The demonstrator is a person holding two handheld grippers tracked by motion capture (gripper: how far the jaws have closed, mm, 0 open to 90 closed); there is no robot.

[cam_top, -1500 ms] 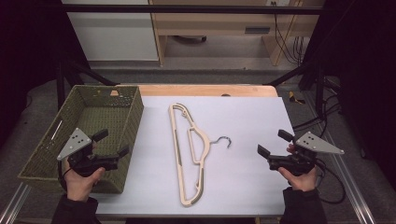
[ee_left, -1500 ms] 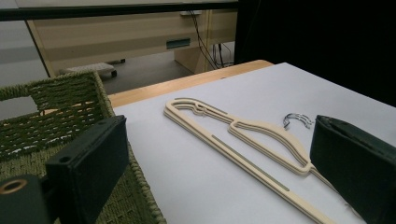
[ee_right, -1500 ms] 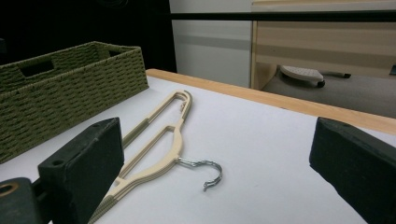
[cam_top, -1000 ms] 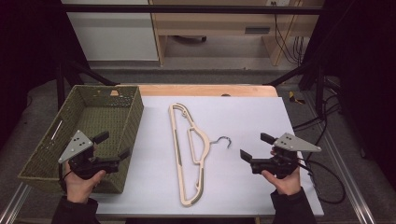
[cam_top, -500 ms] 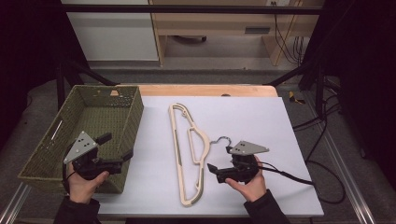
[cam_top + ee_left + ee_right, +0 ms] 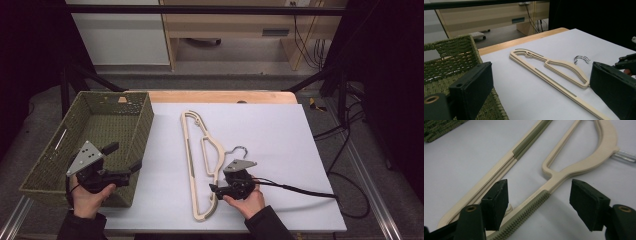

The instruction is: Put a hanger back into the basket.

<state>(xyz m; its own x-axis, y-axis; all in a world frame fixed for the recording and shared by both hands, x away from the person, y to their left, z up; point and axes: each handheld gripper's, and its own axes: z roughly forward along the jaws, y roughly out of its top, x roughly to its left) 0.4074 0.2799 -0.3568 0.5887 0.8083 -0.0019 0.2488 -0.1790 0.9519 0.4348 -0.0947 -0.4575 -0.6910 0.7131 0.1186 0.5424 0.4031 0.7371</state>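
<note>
A stack of cream plastic hangers [image 6: 189,150] with a metal hook [image 6: 239,150] lies flat on the white table top. My right gripper [image 6: 214,189] is low at the hangers' near end. In the right gripper view one ribbed shoulder arm of the hangers [image 6: 584,162] runs between the jaws of the right gripper [image 6: 539,205]. Those jaws have just been closing, and neither pad [image 6: 586,202] touches the arm. My left gripper [image 6: 122,156] hovers open over the near right corner of the green wicker basket [image 6: 105,117], nothing between its jaws [image 6: 541,95].
The basket [image 6: 449,57] takes up the table's left side. A wooden strip [image 6: 220,96] borders the far edge of the white top [image 6: 280,130]. The right gripper's cable [image 6: 300,190] trails to the right across the table.
The right gripper moved left and down from the table's right side to the hangers' near end, and its jaws narrowed around a hanger arm. The left gripper stayed put.
</note>
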